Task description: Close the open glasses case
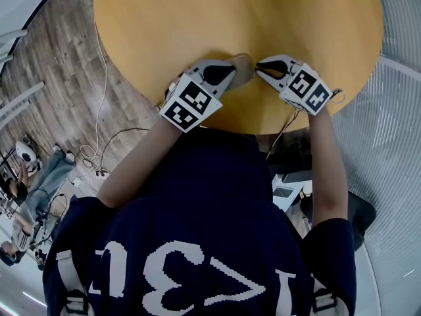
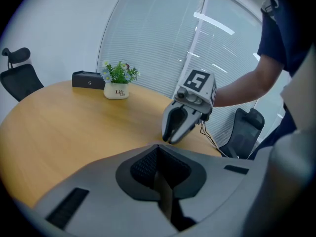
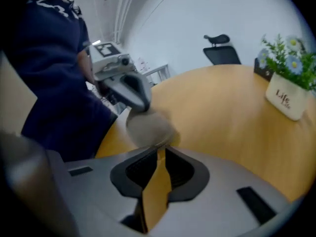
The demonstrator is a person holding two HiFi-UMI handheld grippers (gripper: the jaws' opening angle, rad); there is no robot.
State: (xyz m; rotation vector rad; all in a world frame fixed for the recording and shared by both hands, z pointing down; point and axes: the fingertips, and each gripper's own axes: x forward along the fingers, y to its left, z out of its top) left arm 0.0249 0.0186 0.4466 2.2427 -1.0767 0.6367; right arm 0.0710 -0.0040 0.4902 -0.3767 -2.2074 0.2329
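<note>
Between closed left tool [image 1: 227, 72] and closed right tool [image 1: 260, 68] lies a smooth oval case [image 1: 245, 69].

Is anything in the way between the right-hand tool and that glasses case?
Nothing visible. The right tool has its tip right beside the glasses case, with only a strip of table between them. The left tool is at the case's opposite side, not in the gap.

head view looks down; gripper views seemingly face across table [image 1: 164, 18].
</note>
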